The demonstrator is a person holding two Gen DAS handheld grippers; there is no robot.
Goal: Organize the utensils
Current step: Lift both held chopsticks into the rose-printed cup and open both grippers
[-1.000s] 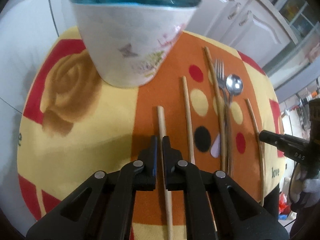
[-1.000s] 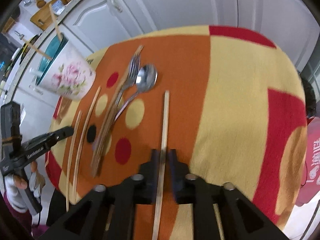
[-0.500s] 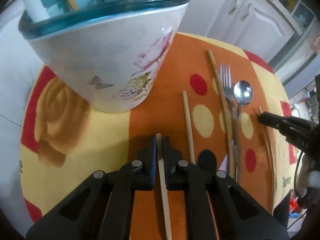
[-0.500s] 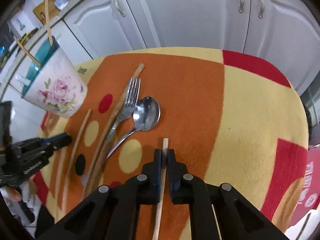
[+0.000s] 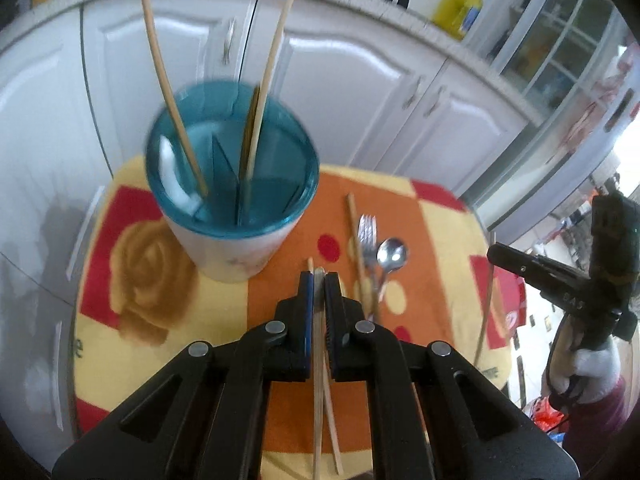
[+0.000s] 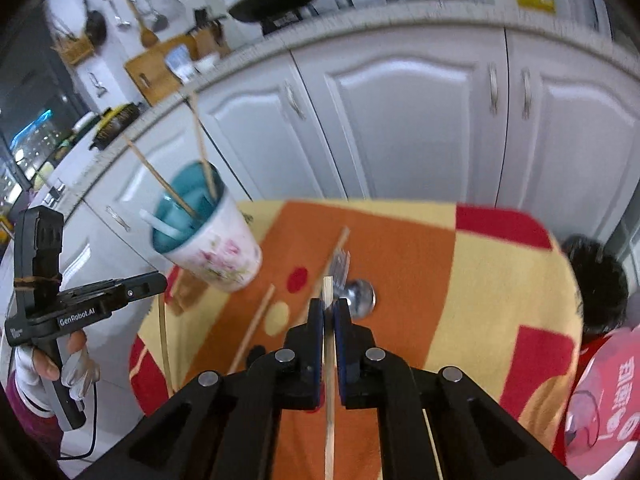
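Note:
My left gripper is shut on a wooden chopstick and holds it lifted above the cloth, a little right of the floral holder with the teal inside, which has two chopsticks and a white utensil in it. My right gripper is shut on another chopstick, also lifted, right of the holder. A fork, a spoon and loose chopsticks lie on the cloth.
The round table has an orange, yellow and red cloth. White cabinet doors stand close behind it. A loose chopstick lies between holder and fork. A person's head is at the right edge.
Both grippers have risen from the cloth, each carrying its chopstick. The views now look down from higher up, with the holder's inside showing.

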